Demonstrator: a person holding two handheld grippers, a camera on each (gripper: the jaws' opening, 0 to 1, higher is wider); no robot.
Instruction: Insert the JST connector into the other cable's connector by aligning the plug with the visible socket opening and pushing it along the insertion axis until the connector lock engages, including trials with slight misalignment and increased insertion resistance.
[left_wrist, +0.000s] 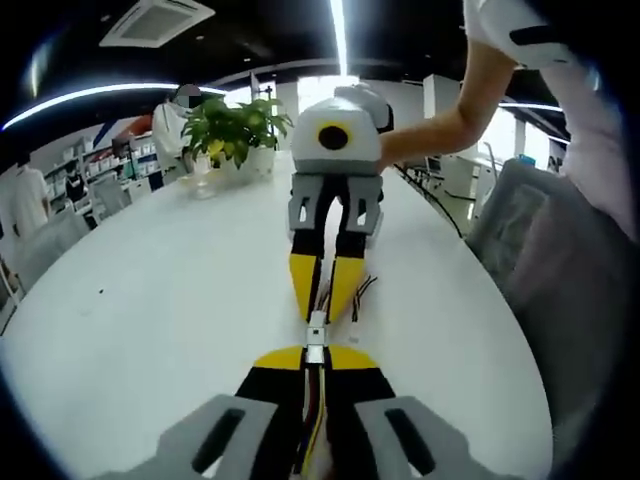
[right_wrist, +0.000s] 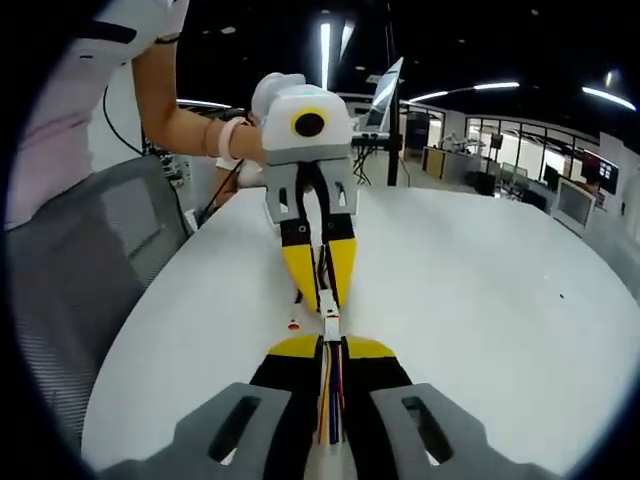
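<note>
Tabletop (left_wrist: 150, 320): a smooth, glossy white surface with a rounded edge is seen across the lower half of both views.
Left gripper (left_wrist: 313, 352): yellow-tipped black jaws on grey moulded mounts rise from the bottom centre of the left gripper view; they are pressed together on a bundle of thin coloured wires ending in a small white connector (left_wrist: 316, 335). In the right gripper view it appears at upper centre (right_wrist: 327, 300), pointing down the frame.
Right gripper (right_wrist: 330, 338): the same build is seen at the bottom centre of the right gripper view, jaws pinched on its own wire bundle (right_wrist: 331, 400); in the left gripper view it stands at centre (left_wrist: 322, 312).
Connector position: the white connector (right_wrist: 329, 318) is held between the two facing gripper tips, just above the tabletop; whether plug and socket are fully mated cannot be told.
Loose wires (left_wrist: 362, 292): dark strands lie on the tabletop beside the right gripper.
Pot (left_wrist: 255, 162): a white pot at upper left holds a leafy green plant (left_wrist: 235, 128).
Chair (right_wrist: 90, 270): grey mesh, at the left of the frame.
</note>
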